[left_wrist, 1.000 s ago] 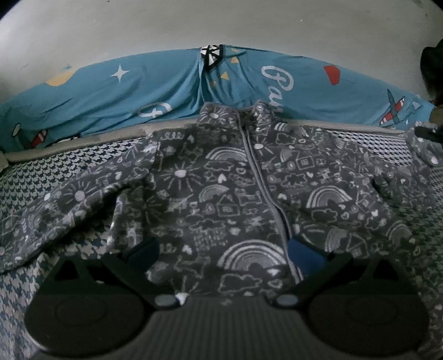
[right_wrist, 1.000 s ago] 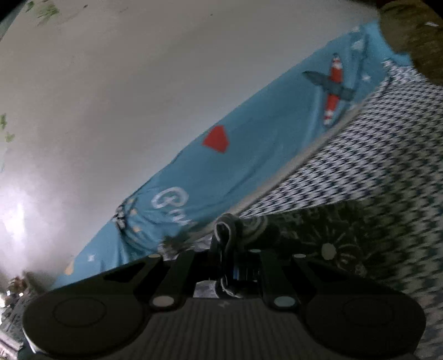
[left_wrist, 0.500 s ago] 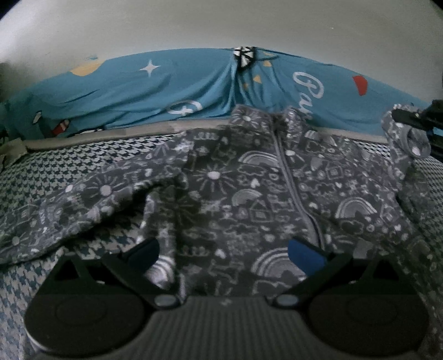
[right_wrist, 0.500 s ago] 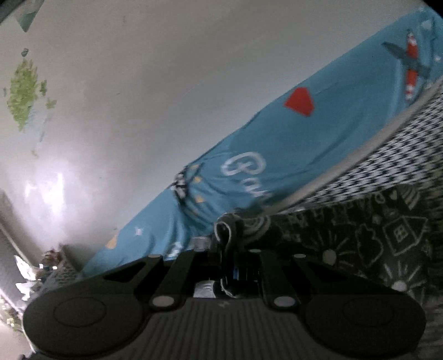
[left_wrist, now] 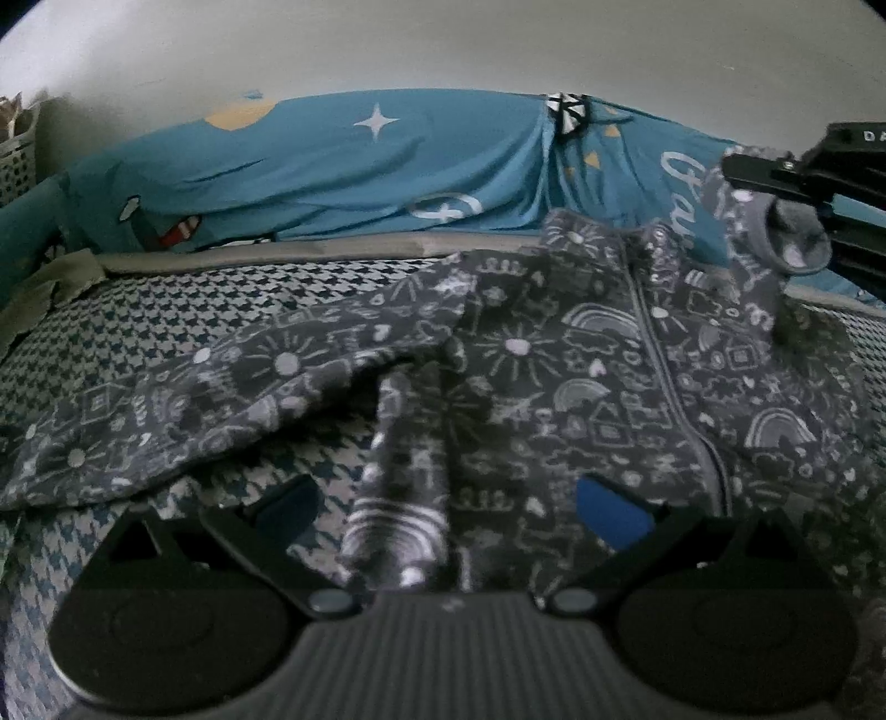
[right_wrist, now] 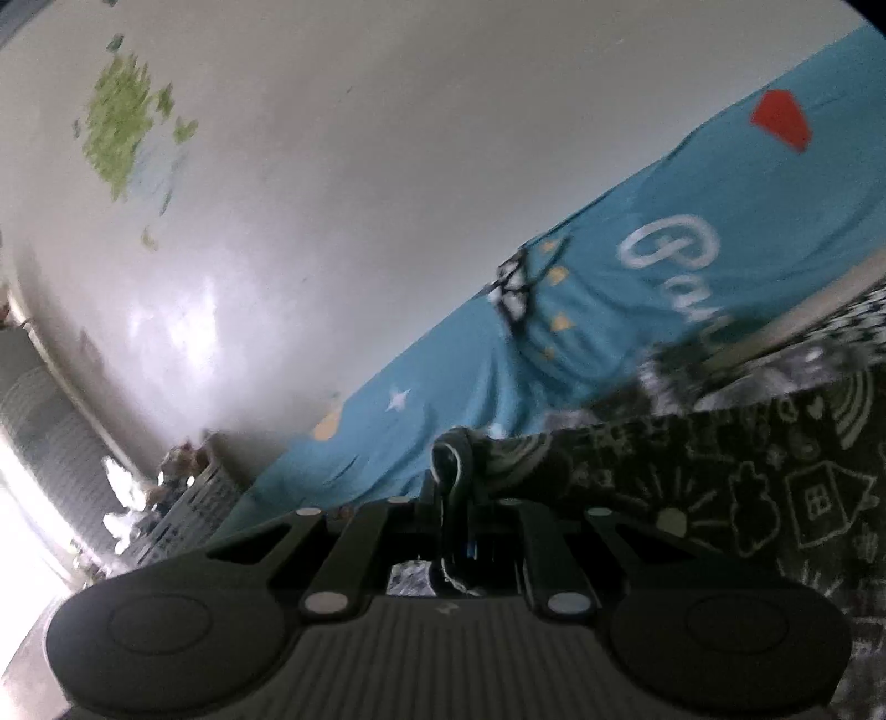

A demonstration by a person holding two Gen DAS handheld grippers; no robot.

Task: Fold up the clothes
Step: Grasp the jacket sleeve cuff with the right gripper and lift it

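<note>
A dark grey zip jacket [left_wrist: 581, 387] with white doodle print lies face up on the houndstooth bed cover [left_wrist: 166, 310]. Its left sleeve [left_wrist: 194, 410] stretches out flat to the left. My left gripper [left_wrist: 448, 509] hovers open over the jacket's lower hem, with nothing between its blue pads [left_wrist: 609, 515]. My right gripper [right_wrist: 459, 498] is shut on the cuff [right_wrist: 451, 459] of the other sleeve. In the left wrist view the right gripper [left_wrist: 775, 169] holds that cuff [left_wrist: 792, 238] up over the jacket's right shoulder, and the sleeve hangs down from it.
A blue sheet [left_wrist: 360, 166] printed with stars and planes runs along the white wall [left_wrist: 443, 44] behind the bed. A pale woven basket [left_wrist: 16, 155] stands at the far left. A green sticker [right_wrist: 122, 122] marks the wall.
My right gripper has carried the sleeve cuff leftward, in over the jacket's right shoulder. My left gripper has drifted left, still open, so the jacket sits further right in its view.
</note>
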